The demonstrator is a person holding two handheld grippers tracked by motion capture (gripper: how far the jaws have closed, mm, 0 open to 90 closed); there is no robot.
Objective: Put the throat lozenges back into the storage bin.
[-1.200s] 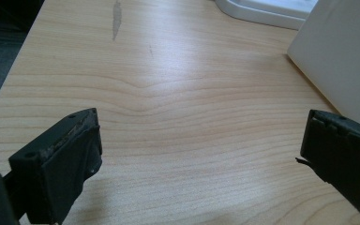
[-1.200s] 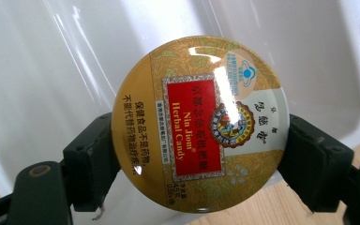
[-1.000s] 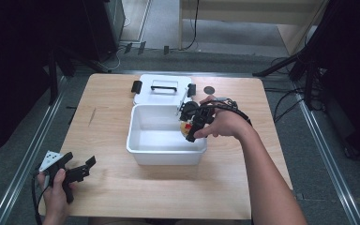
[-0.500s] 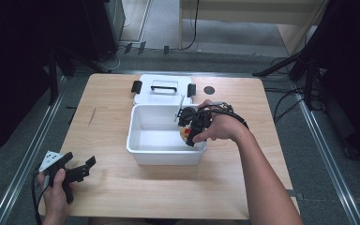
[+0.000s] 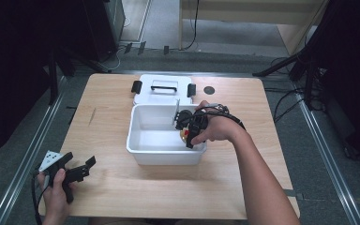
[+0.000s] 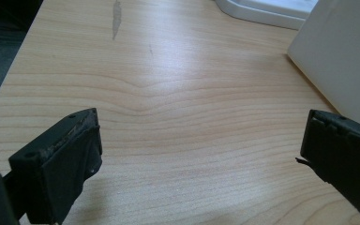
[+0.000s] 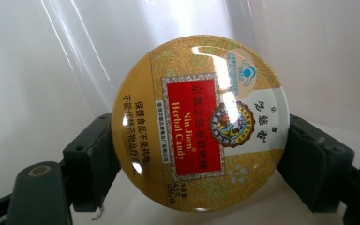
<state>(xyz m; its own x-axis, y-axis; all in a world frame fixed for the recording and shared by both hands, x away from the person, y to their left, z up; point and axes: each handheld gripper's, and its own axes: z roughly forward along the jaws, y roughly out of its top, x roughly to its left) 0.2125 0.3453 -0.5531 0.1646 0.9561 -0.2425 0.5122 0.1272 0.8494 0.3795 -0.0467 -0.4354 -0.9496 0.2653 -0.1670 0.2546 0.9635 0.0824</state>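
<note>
A round yellow candy tin (image 7: 199, 122) with a red label is clamped by its edges between the pads of my right gripper (image 7: 199, 157). In the high view the right gripper (image 5: 188, 135) dips into the right side of the open white bin (image 5: 166, 157), and the tin (image 5: 183, 136) shows as a small yellow spot at its tip, low inside the bin. My left gripper (image 5: 79, 160) rests at the table's near left corner, held by a hand. Its jaws stand wide open (image 6: 201, 122) over bare wood with nothing between them.
The bin's white lid (image 5: 163, 95), with a handle and black latches, lies flat just behind the bin. A small black disc (image 5: 209, 89) sits on the table right of the lid. In the left gripper view the bin's wall (image 6: 342, 61) rises at the right.
My right gripper, still gripping the tin, has sunk a little deeper into the bin toward its near right corner. The left gripper has stayed put.
</note>
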